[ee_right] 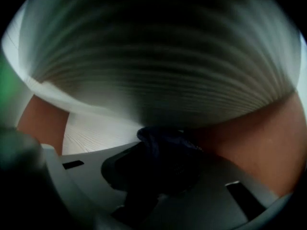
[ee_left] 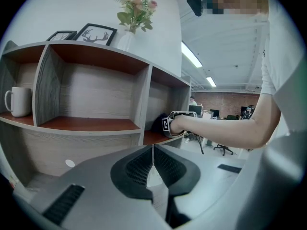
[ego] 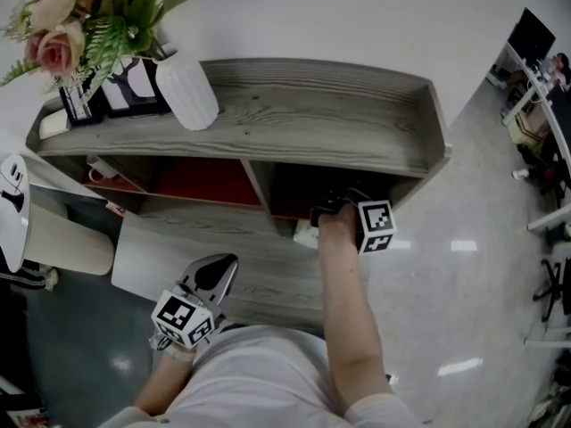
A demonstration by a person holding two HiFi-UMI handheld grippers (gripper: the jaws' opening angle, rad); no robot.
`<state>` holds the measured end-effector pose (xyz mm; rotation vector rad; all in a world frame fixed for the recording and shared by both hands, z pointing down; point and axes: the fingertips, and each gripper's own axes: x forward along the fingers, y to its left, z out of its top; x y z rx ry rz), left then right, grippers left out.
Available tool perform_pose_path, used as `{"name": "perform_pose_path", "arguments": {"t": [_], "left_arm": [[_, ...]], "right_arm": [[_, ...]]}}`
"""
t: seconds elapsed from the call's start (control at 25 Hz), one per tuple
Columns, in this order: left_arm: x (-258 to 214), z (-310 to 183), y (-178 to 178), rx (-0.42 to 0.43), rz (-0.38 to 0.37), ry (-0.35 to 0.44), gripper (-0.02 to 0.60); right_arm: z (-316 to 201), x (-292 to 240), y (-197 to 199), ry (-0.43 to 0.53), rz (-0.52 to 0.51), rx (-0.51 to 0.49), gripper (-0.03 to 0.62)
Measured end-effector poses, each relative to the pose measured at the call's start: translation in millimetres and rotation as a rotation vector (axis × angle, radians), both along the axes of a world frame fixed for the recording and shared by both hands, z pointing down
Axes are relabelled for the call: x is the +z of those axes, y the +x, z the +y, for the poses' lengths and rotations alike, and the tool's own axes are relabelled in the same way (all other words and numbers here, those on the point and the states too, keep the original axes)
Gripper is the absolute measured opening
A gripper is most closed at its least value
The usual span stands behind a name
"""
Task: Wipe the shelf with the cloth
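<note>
The right tongs (ee_right: 158, 164) are shut on a dark cloth (ee_right: 165, 137), which bunches up between the jaws and spills out past their tips. In the head view the right hand (ego: 339, 232) carries them into the right-hand compartment of the grey wooden shelf (ego: 257, 184), under the front edge of the tabletop (ego: 321, 119) and towards its front right corner. The right gripper view is dim and blurred, but it shows the compartment's pale wood-grain wall ahead and its reddish-brown floor on either side, with the cloth low down near that floor; whether it actually presses on the floor cannot be told. The left tongs (ee_left: 153, 152) have their jaws together, meeting along a thin seam with nothing between them. They are held low in front of the shelf, out from the left half of the tabletop's front edge and well apart from the wood, touching nothing. Towards the tabletop's left edge stands a white ribbed vase (ego: 187, 92) of pink flowers (ego: 55, 47), with dark picture frames (ego: 134, 83) just beside it near the back left corner. A white mug (ee_left: 17, 102) sits in the leftmost compartment; the middle compartment shows only its reddish floor.
</note>
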<state>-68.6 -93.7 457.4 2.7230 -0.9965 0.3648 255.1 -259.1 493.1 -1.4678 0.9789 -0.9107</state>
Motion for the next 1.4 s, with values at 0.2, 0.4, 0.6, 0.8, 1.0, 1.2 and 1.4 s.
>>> {"name": "perform_pose_path", "arguments": {"t": [0.2,0.4,0.6,0.8,1.0,1.2,1.4], "left_arm": [[0.2,-2.7,-5.3,-0.009,0.013,-0.006,0.018],[-0.1,-2.7,1.3,0.022,0.022,-0.003,0.018],[-4.7,-2.7,17.4,0.080,0.036,-0.001,0.018],[-7.9,0.8,44.0,0.168,0.059,0.002,0.018],[-11.1,7.0,67.5,0.244,0.076,0.008,0.018],[-13.3,16.8,86.2,0.310,0.095,0.004,0.018],[-15.7,25.9,97.2,0.366,0.106,0.008,0.018]], "right_arm": [[2.6,-1.0,2.6,0.019,0.009,0.021,0.080],[13.4,-28.7,-19.5,0.085,0.023,-0.042,0.080],[32.6,-68.1,-55.3,0.169,0.118,-0.183,0.080],[70.9,-89.3,-77.2,0.114,0.352,-0.292,0.080],[116.9,-95.4,-94.7,0.072,0.585,-0.342,0.080],[160.4,-93.8,-105.6,-0.001,0.898,-0.349,0.080],[185.5,-89.3,-111.5,-0.067,1.136,-0.357,0.080]]}}
